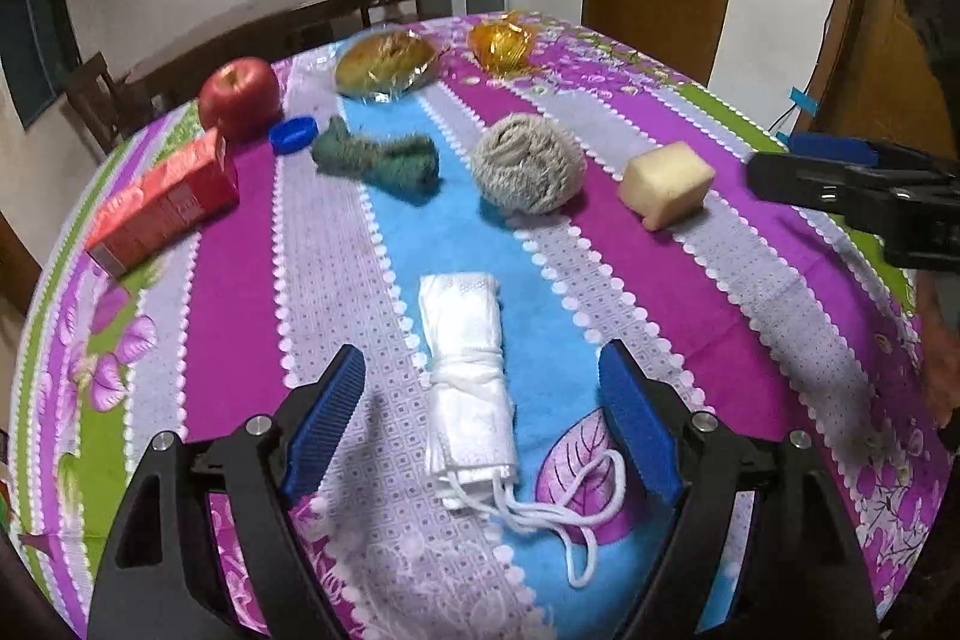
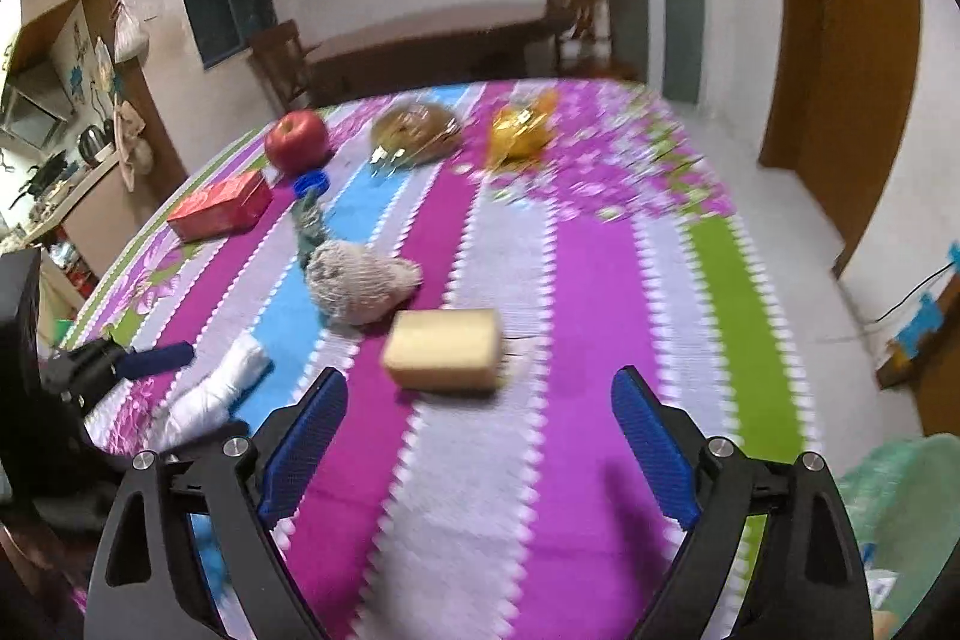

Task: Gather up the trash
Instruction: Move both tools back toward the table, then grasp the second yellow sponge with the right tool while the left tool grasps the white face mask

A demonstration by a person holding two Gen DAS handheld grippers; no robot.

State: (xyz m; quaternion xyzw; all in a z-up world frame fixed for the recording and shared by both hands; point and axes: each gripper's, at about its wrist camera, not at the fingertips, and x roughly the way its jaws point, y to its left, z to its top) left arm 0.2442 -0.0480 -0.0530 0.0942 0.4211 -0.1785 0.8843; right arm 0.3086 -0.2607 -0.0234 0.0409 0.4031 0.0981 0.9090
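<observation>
My left gripper stands open just above the table. A rolled white mask with loose strings lies between its blue pads, untouched. My right gripper is also open, holding nothing, with a pale yellow sponge block lying just beyond its fingertips. The same sponge block shows in the left wrist view, near the right gripper. Farther back lie a grey balled cloth, a green rag and a blue bottle cap. The left gripper and the white mask appear at the right wrist view's left edge.
On the striped flowered tablecloth also sit a red apple, a red carton, wrapped bread and a crumpled orange wrapper. A green bag hangs off the table's near right corner. Chairs and another table stand behind.
</observation>
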